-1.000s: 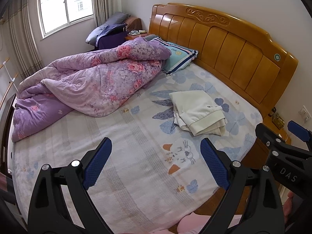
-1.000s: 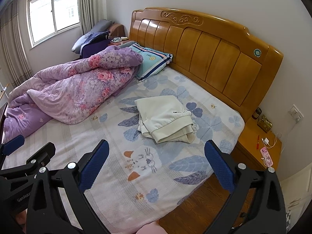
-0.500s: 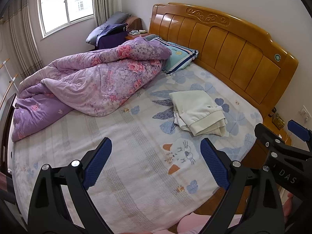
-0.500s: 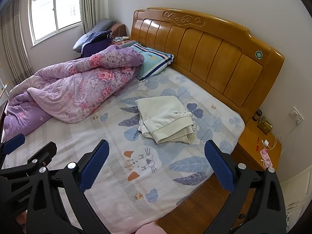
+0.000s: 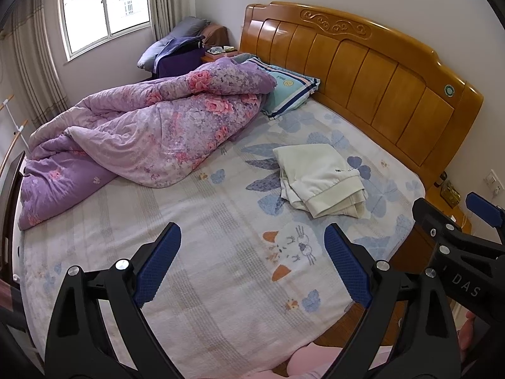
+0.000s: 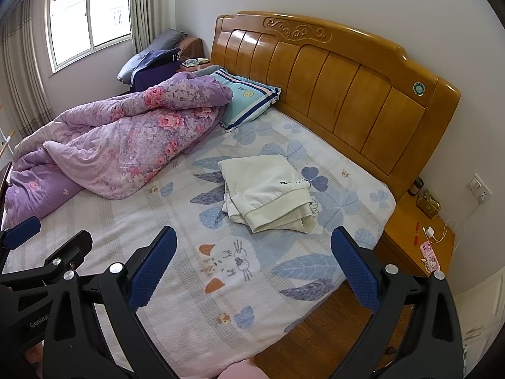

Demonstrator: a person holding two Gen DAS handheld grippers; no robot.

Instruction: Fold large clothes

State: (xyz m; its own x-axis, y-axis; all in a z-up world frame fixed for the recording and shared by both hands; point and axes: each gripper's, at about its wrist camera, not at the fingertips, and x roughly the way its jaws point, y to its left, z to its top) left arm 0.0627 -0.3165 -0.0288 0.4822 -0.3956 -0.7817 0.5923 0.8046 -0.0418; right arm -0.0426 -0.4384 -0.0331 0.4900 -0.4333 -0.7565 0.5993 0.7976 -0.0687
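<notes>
A cream-white garment (image 5: 318, 180) (image 6: 268, 189) lies folded in a compact stack on the patterned bed sheet (image 5: 205, 268) (image 6: 176, 221), toward the headboard side. My left gripper (image 5: 252, 262) hovers open above the near part of the bed, well short of the garment, nothing between its blue pads. My right gripper (image 6: 252, 259) is likewise open and empty, held above the bed's near edge. Each gripper shows at the edge of the other's view.
A crumpled purple floral quilt (image 5: 135, 139) (image 6: 110, 145) covers the far left of the bed. A striped pillow (image 5: 290, 90) leans by the wooden headboard (image 5: 363, 72). A nightstand (image 6: 419, 237) with a phone and charger stands right of the bed. Wooden floor (image 6: 315, 331) shows below.
Both views have shifted very slightly; the grippers stay open and the folded garment has not moved.
</notes>
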